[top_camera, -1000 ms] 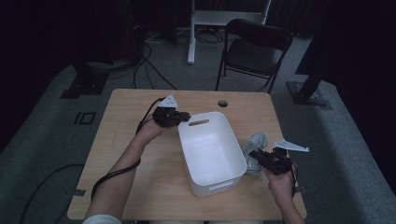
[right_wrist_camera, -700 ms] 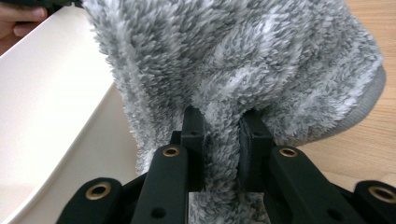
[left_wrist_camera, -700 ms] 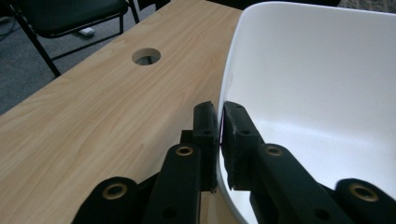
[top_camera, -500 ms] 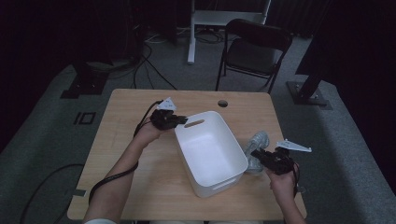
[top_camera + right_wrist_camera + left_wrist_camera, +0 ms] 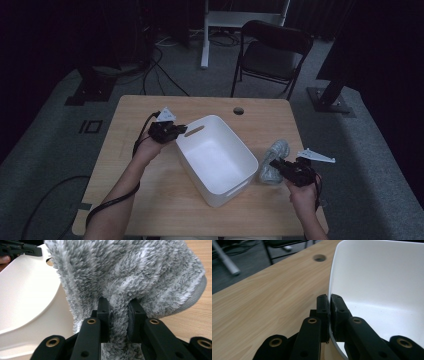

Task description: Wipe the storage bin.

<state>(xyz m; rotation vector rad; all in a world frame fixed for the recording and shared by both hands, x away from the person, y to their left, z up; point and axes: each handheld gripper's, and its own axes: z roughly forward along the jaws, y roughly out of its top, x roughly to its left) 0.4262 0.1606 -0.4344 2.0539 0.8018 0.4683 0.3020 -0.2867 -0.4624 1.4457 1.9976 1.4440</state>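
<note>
1. A white plastic bin [image 5: 216, 159] was seen standing empty on the wooden table [image 5: 125, 165], turned at an angle to the table's edges, with a slot handle cut into each end wall.
2. The left gripper [image 5: 172, 131] was held at the bin's far left corner, just beside the upper slot handle.
3. In the left gripper view, the left gripper [image 5: 329, 305] was shown clamped on the bin's rim [image 5: 331, 287]: one jaw lay against the outer face of the wall and the other against the inner face, with the thin white wall pinched between the pads. Its jaws had just been closing onto that rim.
4. The bin's smooth white interior [image 5: 384, 282] was seen to the right of those jaws, and bare table [image 5: 262, 300] to the left, with a round cable hole [image 5: 319, 257] farther off.
5. A grey fluffy cloth [image 5: 274, 161] was found on the table just beside the bin's right side wall, near the table's right edge.
6. The right gripper [image 5: 278, 166] was held at that cloth from the right.
7. In the right gripper view, the right gripper [image 5: 119, 312] was shown closed on a fold of the cloth [image 5: 130, 272], the pile bulging above and around both jaws.
8. The bin's wall [image 5: 27, 290] was visible just left of the cloth in that view.
</note>
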